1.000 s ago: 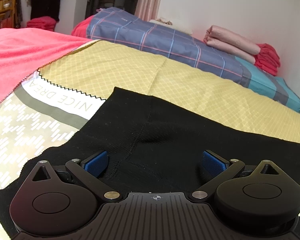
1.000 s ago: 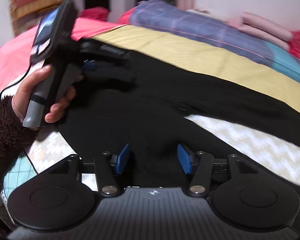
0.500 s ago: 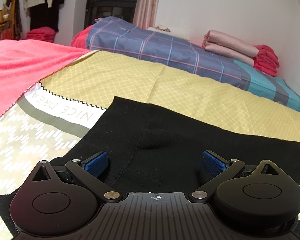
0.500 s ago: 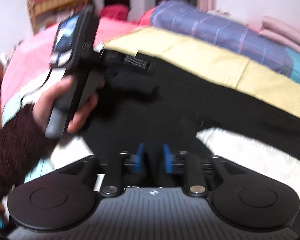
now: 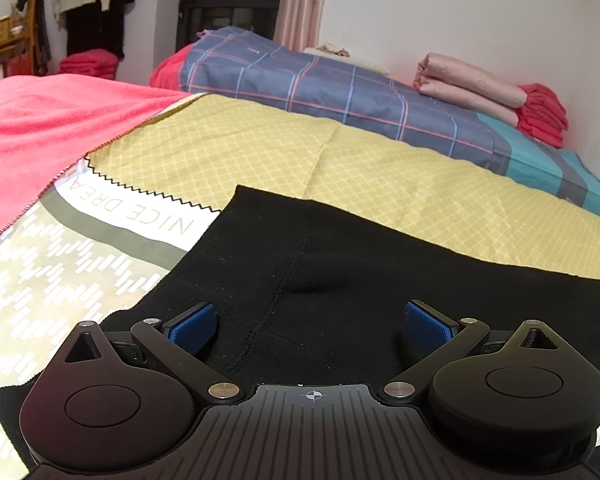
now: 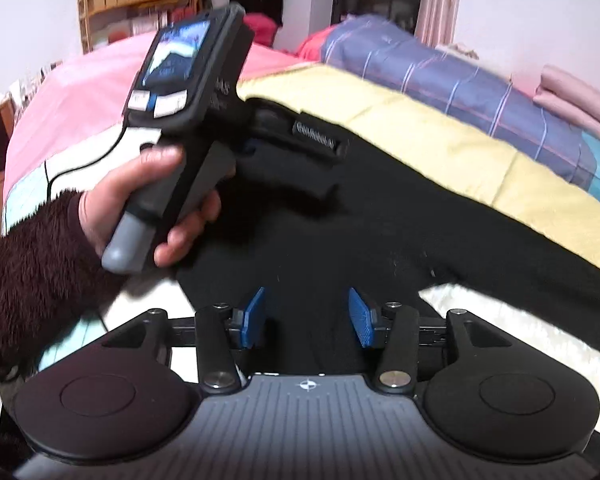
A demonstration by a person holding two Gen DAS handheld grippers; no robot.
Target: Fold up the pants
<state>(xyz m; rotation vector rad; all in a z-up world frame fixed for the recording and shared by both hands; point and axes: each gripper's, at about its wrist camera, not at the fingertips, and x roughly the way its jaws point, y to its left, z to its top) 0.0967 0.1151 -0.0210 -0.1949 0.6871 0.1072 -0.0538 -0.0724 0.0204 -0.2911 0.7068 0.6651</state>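
Left hand-held gripper [image 5: 308, 326]: I see its blue pads spread wide, nothing between them, low over the black pants [image 5: 340, 264]. Right hand-held gripper [image 6: 306, 316]: pads parted partway, gripping nothing, also above the pants. From the right wrist view, my left hand [image 6: 140, 204] wraps the other unit's grey handle, sleeve dark and fuzzy. Pants lie spread flat on the bed [image 5: 40, 280], across its yellow sheet [image 5: 340, 160]. Pink blanket [image 5: 40, 120] to the left; plaid pillow [image 5: 340, 92] and folded pink cloths [image 5: 472, 84] beyond, near the wall.
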